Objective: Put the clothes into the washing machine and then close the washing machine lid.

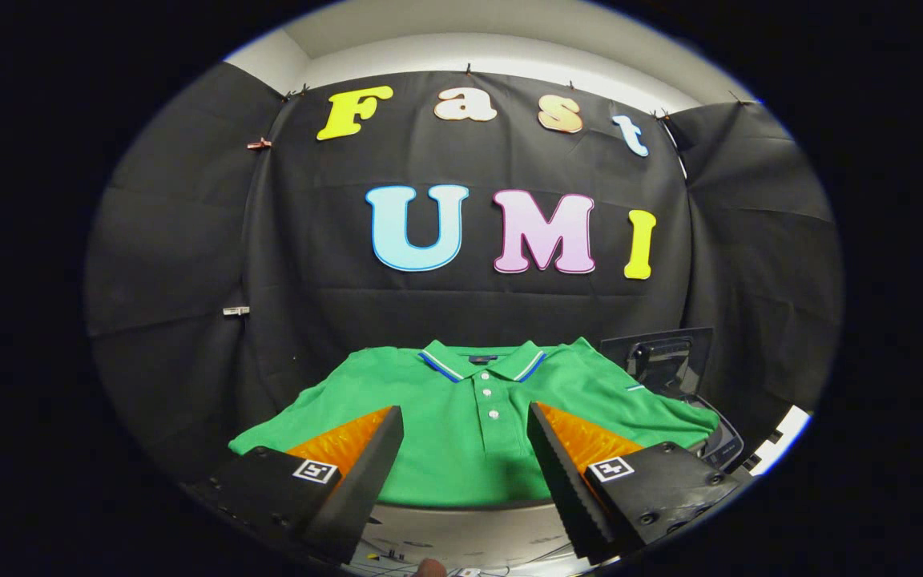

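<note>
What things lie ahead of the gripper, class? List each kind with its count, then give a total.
Shirt, green, spread flat beyond the open gripper: 1
Washer, dark, past the shirt's far sleeve, lid up: 1
Shirt buttons that show: 2
Total: 4

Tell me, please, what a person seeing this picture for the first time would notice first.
The eye falls first on the bright green polo shirt, spread flat with its collar away from the camera, just ahead of the fingers. Next comes the gripper, open, its two fingers apart over the shirt's front without touching it. Beyond the shirt's right sleeve stands a dark machine with a raised lid.
</note>
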The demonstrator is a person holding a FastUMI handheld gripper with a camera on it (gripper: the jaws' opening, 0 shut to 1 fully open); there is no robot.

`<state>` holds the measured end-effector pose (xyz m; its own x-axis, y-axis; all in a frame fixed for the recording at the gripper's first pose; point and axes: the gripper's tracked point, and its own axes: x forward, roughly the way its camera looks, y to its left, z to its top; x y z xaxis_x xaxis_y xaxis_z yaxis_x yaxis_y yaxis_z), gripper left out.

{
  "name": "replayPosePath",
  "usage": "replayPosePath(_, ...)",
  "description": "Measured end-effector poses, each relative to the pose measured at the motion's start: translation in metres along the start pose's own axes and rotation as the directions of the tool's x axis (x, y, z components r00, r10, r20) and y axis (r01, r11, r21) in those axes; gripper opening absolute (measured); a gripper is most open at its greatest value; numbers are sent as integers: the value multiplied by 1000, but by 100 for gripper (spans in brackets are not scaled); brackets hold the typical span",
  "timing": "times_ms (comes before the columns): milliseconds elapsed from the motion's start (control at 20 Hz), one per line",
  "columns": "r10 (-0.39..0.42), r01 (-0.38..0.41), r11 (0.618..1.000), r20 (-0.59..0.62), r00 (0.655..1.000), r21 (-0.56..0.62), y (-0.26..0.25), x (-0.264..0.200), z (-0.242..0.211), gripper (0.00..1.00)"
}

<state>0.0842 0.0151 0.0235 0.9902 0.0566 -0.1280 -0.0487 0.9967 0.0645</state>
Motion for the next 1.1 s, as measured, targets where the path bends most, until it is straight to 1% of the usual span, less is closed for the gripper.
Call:
replayPosePath(200, -23, 20, 999, -92, 996, -35, -19, 39, 11, 98)
replayPosePath(250, -33, 30, 999, -116, 993, -30, -24, 48, 12, 98)
replayPosePath(350, -11, 12, 1000, -168, 986, 4, -23, 67, 12, 98)
replayPosePath(450, 5, -2, 1000, -229, 973, 17, -24, 84, 5, 98)
replayPosePath(600, -8, 5, 1000, -305, 952, -8, -33, 106, -3, 98)
replayPosePath(700, -5, 4, 1000, -372, 928, -4, -36, 120, -11, 98)
replayPosePath(800, 15, -16, 1000, -470, 883, 3, -33, 125, -28, 98)
replayPosePath(900, 13, -24, 1000, -553, 833, -12, -34, 120, -43, 98)
replayPosePath(950, 18, -30, 999, -578, 816, -11, -33, 119, -45, 98)
replayPosePath(1000, 18, -25, 1000, -582, 813, -3, -34, 121, -42, 99)
replayPosePath(1100, 17, -21, 1000, -626, 780, 2, -32, 122, -50, 98)
